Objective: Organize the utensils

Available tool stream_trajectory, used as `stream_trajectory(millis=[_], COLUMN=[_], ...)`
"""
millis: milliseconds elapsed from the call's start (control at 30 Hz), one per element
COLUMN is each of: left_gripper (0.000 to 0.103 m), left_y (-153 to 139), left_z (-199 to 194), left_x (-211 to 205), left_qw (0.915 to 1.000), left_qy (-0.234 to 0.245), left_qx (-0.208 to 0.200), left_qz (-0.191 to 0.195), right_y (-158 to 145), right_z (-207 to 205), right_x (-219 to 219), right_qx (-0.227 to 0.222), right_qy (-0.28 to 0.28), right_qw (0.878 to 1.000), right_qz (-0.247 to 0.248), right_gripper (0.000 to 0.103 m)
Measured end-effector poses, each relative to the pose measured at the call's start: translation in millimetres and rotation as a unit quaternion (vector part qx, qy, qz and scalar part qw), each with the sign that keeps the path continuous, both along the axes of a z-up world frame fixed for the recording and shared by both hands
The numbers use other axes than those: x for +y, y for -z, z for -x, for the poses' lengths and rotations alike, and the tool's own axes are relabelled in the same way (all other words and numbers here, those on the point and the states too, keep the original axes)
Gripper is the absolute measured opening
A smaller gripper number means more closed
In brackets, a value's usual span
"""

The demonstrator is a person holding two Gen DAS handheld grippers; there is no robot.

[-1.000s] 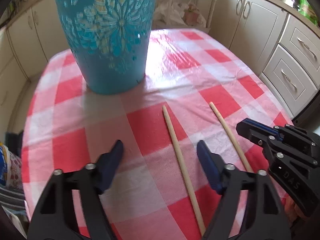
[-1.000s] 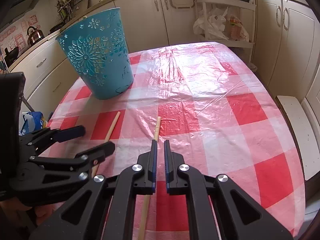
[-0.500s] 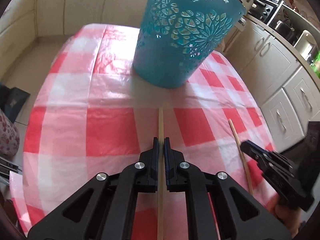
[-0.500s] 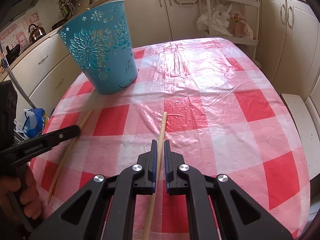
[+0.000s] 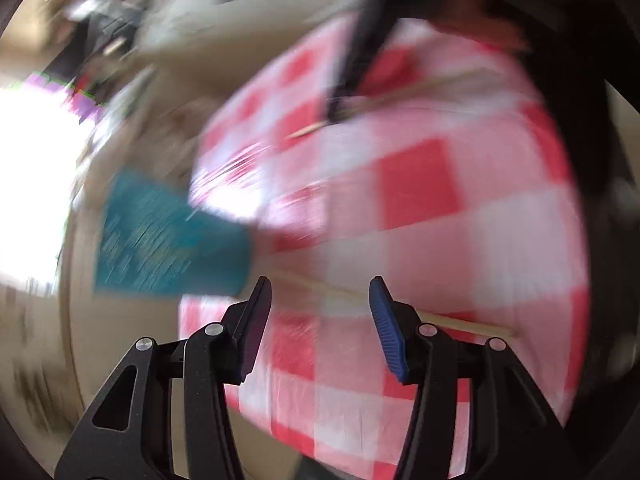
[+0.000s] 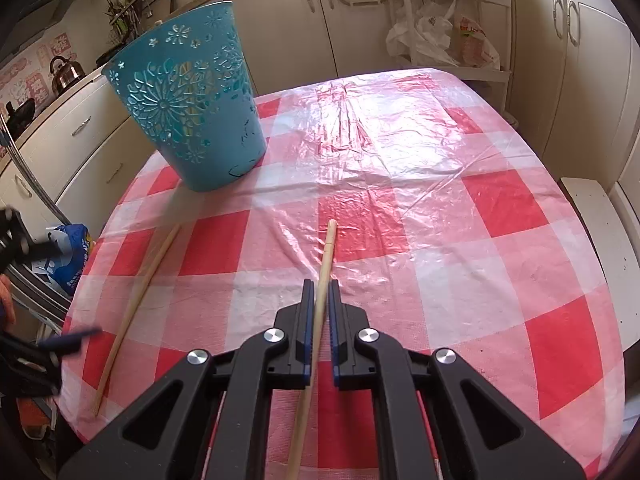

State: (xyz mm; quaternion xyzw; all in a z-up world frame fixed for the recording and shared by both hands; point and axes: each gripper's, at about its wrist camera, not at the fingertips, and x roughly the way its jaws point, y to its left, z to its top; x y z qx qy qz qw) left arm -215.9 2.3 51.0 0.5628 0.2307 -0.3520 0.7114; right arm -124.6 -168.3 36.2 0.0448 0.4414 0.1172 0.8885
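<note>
My right gripper (image 6: 319, 286) is shut on a wooden chopstick (image 6: 326, 252) and holds it pointing forward over the checked table. A second chopstick (image 6: 138, 288) lies flat on the cloth to the left, its far end near a teal cut-out basket (image 6: 188, 96). My left gripper (image 5: 320, 292) is open and empty; its view is badly blurred and tilted, with that chopstick (image 5: 340, 291) lying crosswise between its fingers and the basket (image 5: 168, 240) at the left. The left gripper also shows blurred at the right wrist view's left edge (image 6: 44, 300).
The red-and-white plastic tablecloth (image 6: 440, 168) covers an oval table. Cream kitchen cabinets (image 6: 580, 60) ring the table. A shelf with plastic bags (image 6: 440, 36) stands behind it. A blue bag (image 6: 66, 252) sits on the floor at the left.
My left gripper has opened, let go of its chopstick and swung sharply; the chopstick now lies on the table. My right gripper has lifted its chopstick slightly and stays shut on it.
</note>
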Motion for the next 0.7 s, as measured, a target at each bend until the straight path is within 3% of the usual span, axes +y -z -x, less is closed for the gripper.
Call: stream_trajectory(millis=[67, 133, 167, 333, 400, 500, 567, 633, 700], left_gripper=[0.048, 0.048, 0.048, 0.048, 0.048, 0.048, 0.048, 0.048, 0.048], left_y=[2.2, 8.1, 8.5, 0.4, -0.5, -14.1, -27.3, -30.8, -21.7], left_z=[3.6, 6.5, 6.2, -10.4, -13.6, -35.9, -48.2, -50.9, -45.4], left_x=[-4.6, -7.1, -9.2, -8.1, -12.4, -18.6, -14.6, -8.2, -1.6], left_qw=[0.9973, 0.9893, 0.9867, 0.9674, 0.9635, 0.9668, 0.9740, 0.9766, 0.9715], left_qy=[0.057, 0.113, 0.131, 0.189, 0.188, 0.157, 0.134, 0.135, 0.158], left_qx=[0.036, 0.053, 0.053, 0.113, 0.142, 0.185, 0.176, 0.156, 0.129], left_qz=[-0.030, -0.075, -0.080, -0.125, -0.128, -0.081, -0.047, -0.060, -0.121], right_y=[0.7, 1.1, 1.3, 0.6, 0.5, 0.9, 1.0, 0.9, 0.7], right_z=[-0.5, -1.5, -1.9, -2.9, -3.5, -4.2, -4.3, -4.2, -4.1], right_x=[-3.8, -6.8, -8.1, -9.6, -10.9, -14.3, -15.6, -16.5, -16.4], right_qx=[0.002, 0.005, 0.007, 0.009, 0.010, 0.013, 0.015, 0.016, 0.016], right_qy=[0.004, 0.006, 0.007, 0.010, 0.010, 0.011, 0.011, 0.011, 0.010], right_qw=[1.000, 1.000, 1.000, 0.999, 0.999, 0.999, 0.998, 0.998, 0.998], right_qz=[-0.009, -0.019, -0.024, -0.034, -0.038, -0.050, -0.055, -0.058, -0.058], right_gripper=[0.008, 0.008, 0.008, 0.008, 0.008, 0.008, 0.008, 0.008, 0.010])
